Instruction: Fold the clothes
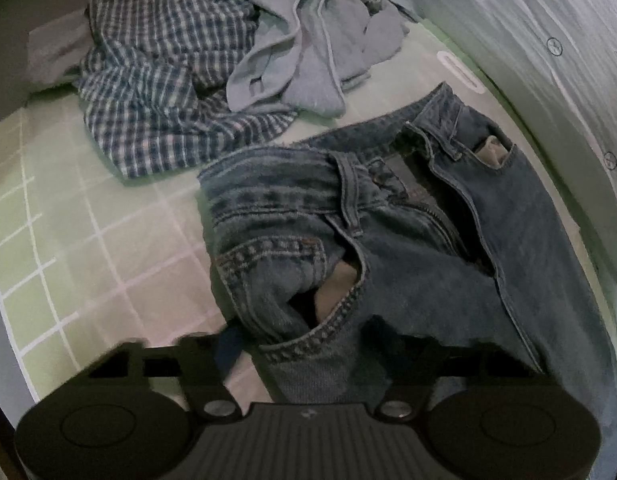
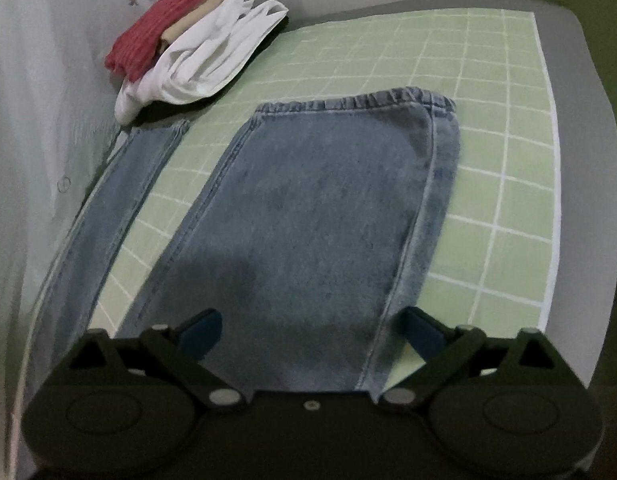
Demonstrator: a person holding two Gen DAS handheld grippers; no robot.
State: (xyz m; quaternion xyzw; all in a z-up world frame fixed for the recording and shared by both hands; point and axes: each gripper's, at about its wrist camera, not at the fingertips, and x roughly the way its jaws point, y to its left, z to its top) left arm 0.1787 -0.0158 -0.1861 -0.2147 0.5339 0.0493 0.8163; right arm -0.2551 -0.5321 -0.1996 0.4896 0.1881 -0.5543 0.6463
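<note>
A: Where are the jeans (image 1: pixel 408 248)?
B: Flat on the green checked sheet (image 2: pixel 488 128), waistband under the left gripper (image 1: pixel 308 344), one leg between the right gripper's (image 2: pixel 312 336) spread fingers (image 2: pixel 422 330).
A: Left fingers?
B: Spread too, over the pocket

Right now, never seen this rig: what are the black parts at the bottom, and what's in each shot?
No robot: a person holds a two-finger gripper in each hand, each with a fisheye camera looking along its fingers.

Left view: the left gripper is open over the waist end of the jeans. Beyond lie a checked shirt and a grey-blue garment.

Right view: the right gripper is open over a jeans leg. Far corner: a white garment and a red folded piece.

Everything lies on a green grid mat. Nothing is held.
</note>
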